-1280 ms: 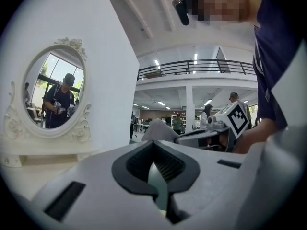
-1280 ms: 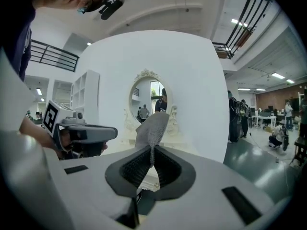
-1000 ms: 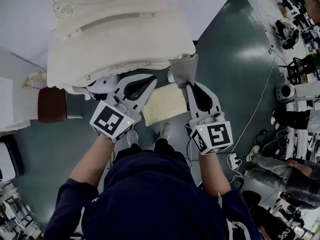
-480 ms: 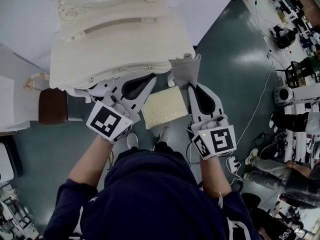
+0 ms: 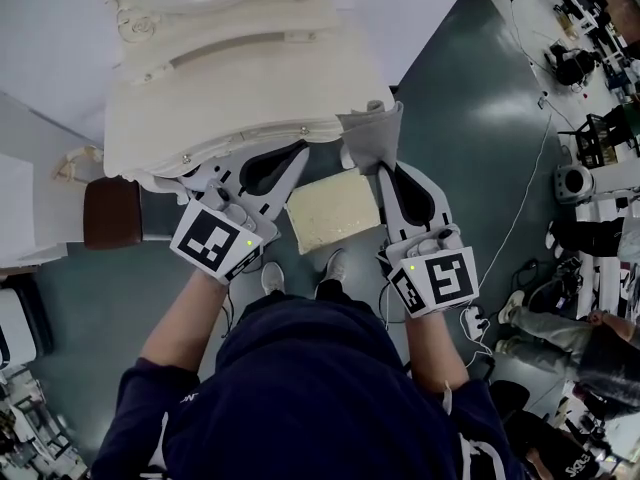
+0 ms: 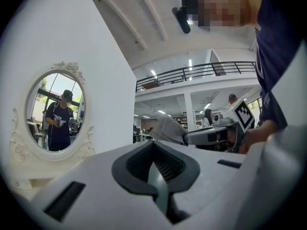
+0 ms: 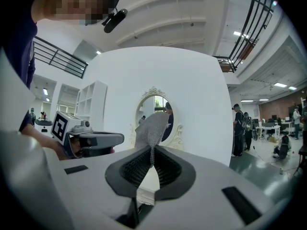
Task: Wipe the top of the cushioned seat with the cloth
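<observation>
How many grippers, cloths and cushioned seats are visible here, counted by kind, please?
grippers: 2 (left gripper, right gripper)
cloth: 1, clamped in the right gripper
cushioned seat: 1
total: 4

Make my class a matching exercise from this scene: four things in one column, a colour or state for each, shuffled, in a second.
1 cloth
2 cushioned seat
3 left gripper
4 stool

A dark brown
B fingers shut, nothing between them
C grey, pinched by the right gripper
D pale yellow

Pairs: 1-C; 2-D; 3-B; 4-A
</observation>
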The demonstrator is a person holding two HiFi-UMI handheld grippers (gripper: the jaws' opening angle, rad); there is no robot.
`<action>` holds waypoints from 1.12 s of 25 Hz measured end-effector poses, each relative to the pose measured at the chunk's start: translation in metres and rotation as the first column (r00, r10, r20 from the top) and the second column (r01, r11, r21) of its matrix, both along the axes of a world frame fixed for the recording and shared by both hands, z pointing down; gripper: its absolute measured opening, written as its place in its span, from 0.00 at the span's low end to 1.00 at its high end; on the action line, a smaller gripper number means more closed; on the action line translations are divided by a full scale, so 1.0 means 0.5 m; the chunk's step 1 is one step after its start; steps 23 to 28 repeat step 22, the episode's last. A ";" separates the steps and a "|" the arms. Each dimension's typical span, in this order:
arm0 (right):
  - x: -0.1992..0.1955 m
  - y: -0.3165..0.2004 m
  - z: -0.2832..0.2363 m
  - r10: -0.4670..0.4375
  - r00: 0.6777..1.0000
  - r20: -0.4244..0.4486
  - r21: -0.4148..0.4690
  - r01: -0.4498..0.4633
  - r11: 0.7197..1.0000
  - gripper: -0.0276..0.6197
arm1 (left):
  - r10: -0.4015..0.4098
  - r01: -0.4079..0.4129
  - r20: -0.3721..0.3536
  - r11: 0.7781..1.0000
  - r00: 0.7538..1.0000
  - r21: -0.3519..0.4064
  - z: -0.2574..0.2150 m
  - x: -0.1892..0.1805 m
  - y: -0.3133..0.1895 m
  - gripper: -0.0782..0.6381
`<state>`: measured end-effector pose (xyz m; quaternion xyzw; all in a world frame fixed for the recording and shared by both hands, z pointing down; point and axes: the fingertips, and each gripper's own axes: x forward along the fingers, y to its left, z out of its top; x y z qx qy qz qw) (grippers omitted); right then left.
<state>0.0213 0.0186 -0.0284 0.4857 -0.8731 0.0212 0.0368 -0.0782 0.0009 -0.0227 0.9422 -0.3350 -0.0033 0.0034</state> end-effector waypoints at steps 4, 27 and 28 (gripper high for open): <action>0.002 0.003 -0.002 -0.002 1.000 0.001 0.003 0.002 1.000 0.10 | 0.002 -0.002 0.003 1.000 1.000 -0.002 0.001 0.006 0.005 0.12; 0.005 0.009 0.013 -0.008 1.000 0.000 -0.012 0.008 1.000 0.10 | 0.000 0.000 0.007 1.000 1.000 -0.020 0.015 0.012 0.014 0.12; 0.005 0.009 0.013 -0.008 1.000 0.000 -0.012 0.008 1.000 0.10 | 0.000 0.000 0.007 1.000 1.000 -0.020 0.015 0.012 0.014 0.12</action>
